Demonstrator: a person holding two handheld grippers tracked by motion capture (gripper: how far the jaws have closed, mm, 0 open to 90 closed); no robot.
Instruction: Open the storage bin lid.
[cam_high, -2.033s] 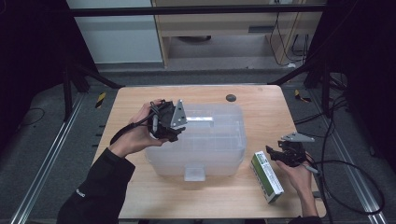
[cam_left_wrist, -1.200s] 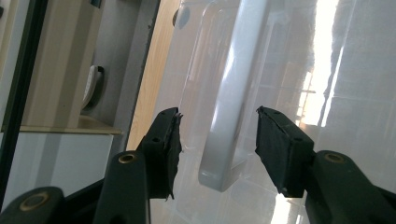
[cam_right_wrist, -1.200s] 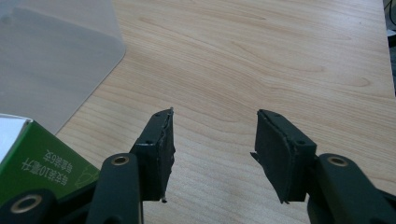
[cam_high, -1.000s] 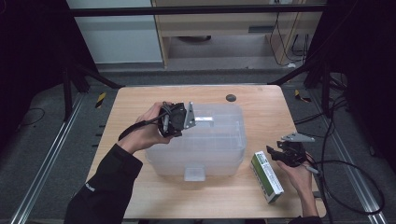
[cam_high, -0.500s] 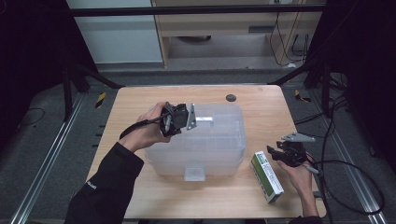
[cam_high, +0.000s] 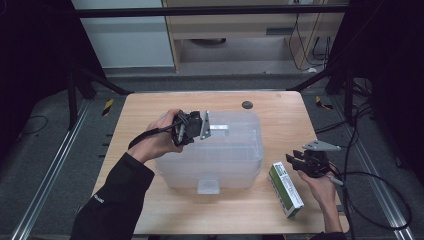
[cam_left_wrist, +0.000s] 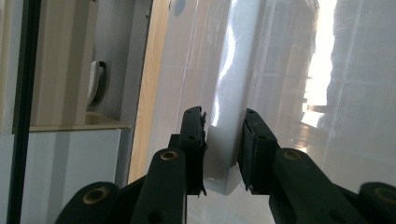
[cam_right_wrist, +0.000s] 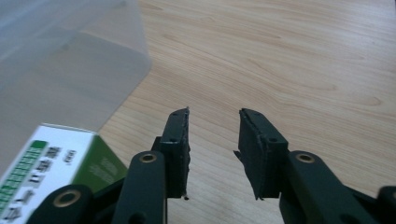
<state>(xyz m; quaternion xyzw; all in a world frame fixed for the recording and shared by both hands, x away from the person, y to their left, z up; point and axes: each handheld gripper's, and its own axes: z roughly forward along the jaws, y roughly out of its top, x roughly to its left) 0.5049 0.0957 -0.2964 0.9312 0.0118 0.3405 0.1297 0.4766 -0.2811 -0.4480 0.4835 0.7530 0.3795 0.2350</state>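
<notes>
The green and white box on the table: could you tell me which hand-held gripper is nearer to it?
Right. The right hand-held gripper hovers just beside the green and white box, with nothing between its jaws; the left hand-held gripper is across the table, at the clear bin's latch.

I see grey floor (cam_high: 45, 165) around the wooden surface (cam_high: 150, 107); beyond the left hand-held gripper (cam_high: 196, 126), a white cabinet (cam_high: 125, 37).

Black two-jaw left gripper (cam_high: 192, 127) and right gripper (cam_high: 307, 162) (brass-ringed screws, grey three-cornered plates, trailing black cables), black sleeve (cam_high: 112, 200).
</notes>
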